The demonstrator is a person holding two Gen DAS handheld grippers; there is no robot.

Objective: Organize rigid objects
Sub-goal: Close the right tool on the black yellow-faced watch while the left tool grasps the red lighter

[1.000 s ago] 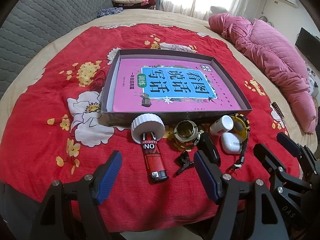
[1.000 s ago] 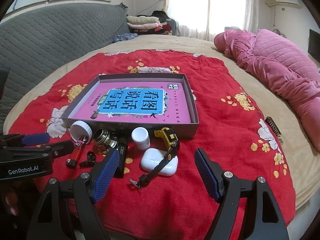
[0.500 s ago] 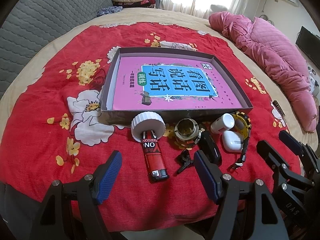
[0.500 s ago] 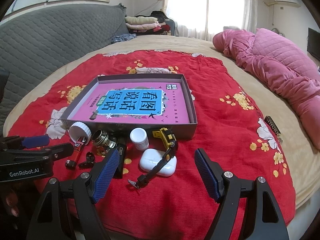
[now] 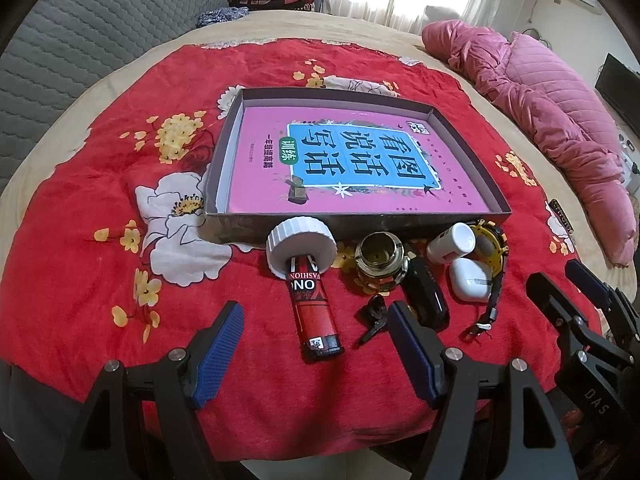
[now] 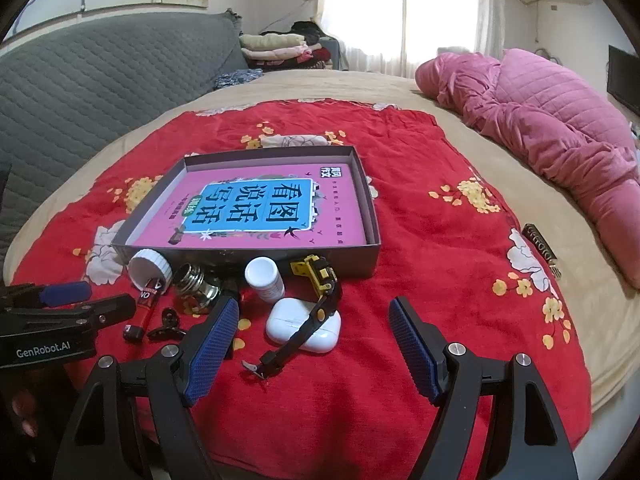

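Note:
A shallow grey box (image 5: 224, 152) (image 6: 370, 200) with a pink book in it lies on the red floral blanket. Along its near wall lie a white cap (image 5: 300, 248) (image 6: 150, 266), a red lighter (image 5: 312, 312) (image 6: 146, 300), a metal ring (image 5: 380, 258) (image 6: 196, 280), a black clip (image 5: 374, 316) (image 6: 166, 326), a black case (image 5: 426, 300), a white bottle (image 5: 450, 242) (image 6: 264, 278), a white earbud case (image 5: 470, 280) (image 6: 304, 324) and a yellow-black watch (image 5: 490, 248) (image 6: 320, 284). My left gripper (image 5: 316, 354) (image 6: 76, 300) is open just short of the lighter. My right gripper (image 6: 312, 350) (image 5: 568, 284) is open in front of the earbud case.
A pink quilted coat (image 5: 552, 112) (image 6: 540, 128) lies at the right of the bed. A grey quilted headboard (image 5: 60, 40) (image 6: 100, 80) stands at the left. Folded clothes (image 6: 280, 46) are stacked at the far end. A small dark tag (image 6: 540, 244) lies at the blanket's right edge.
Both grippers have drawn back and risen slightly, so the box and objects sit a little farther away. Nothing on the blanket has moved.

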